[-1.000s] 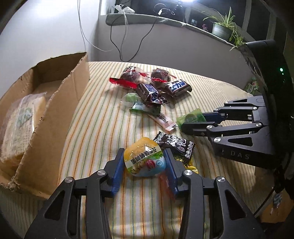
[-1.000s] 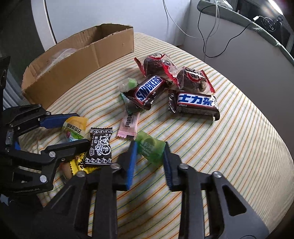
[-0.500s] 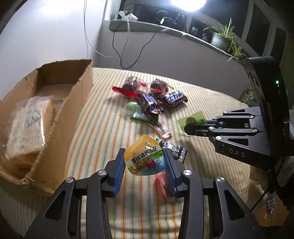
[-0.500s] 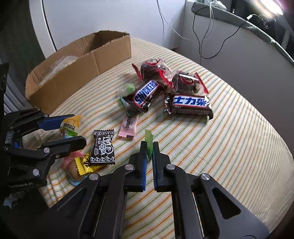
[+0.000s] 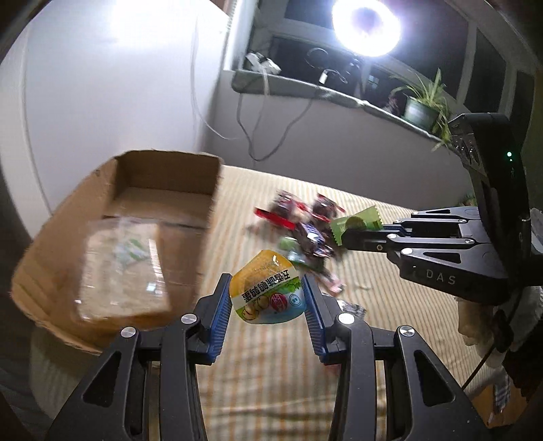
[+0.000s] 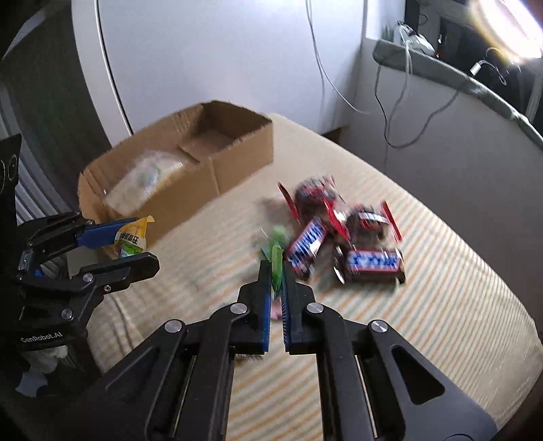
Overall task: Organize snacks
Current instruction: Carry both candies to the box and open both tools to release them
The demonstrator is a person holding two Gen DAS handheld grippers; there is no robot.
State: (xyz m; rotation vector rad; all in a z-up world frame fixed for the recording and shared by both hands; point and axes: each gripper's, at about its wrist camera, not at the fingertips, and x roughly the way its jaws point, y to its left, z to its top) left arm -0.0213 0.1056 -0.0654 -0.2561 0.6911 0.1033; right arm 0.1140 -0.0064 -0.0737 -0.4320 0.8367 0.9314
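While the left gripper (image 5: 268, 298) clamps a yellow jelly cup (image 5: 267, 293) between its blue pads, the cup hangs clear above the striped tablecloth (image 5: 271, 380), printed lid facing the camera. Seen from the right wrist, the same cup (image 6: 131, 240) sits pinched in the left gripper (image 6: 127, 244) just in front of the near corner of the cardboard box (image 6: 237, 159).

Nearest in the right wrist view, the right gripper (image 6: 276, 271) is closed on a thin green candy wrapper (image 6: 276, 263), its fingers almost together with only the wrapper's edge between them. From the left wrist the right gripper (image 5: 353, 234) reaches in from the right side with the green candy wrapper (image 5: 356, 224) sticking out at its tip, raised above the cloth.

Farther out on the tablecloth (image 6: 441, 305) lies the remaining heap of snacks, blurred by motion: a Snickers bar (image 6: 307, 244), a second blue-labelled chocolate bar (image 6: 371, 263) just beside it, and two dark cakes in red-trimmed clear wrappers (image 6: 325, 203) touching them behind. A small pink sachet (image 5: 331, 283) lies nearer the left gripper.

To the left stands the open cardboard box (image 5: 163, 176), resting on the cloth's edge, with a clear-wrapped pale package (image 5: 122, 268) lying inside. Beyond the table are a ledge with hanging cables (image 5: 258, 135), a potted plant (image 5: 422, 108) and a bright lamp (image 5: 366, 25).
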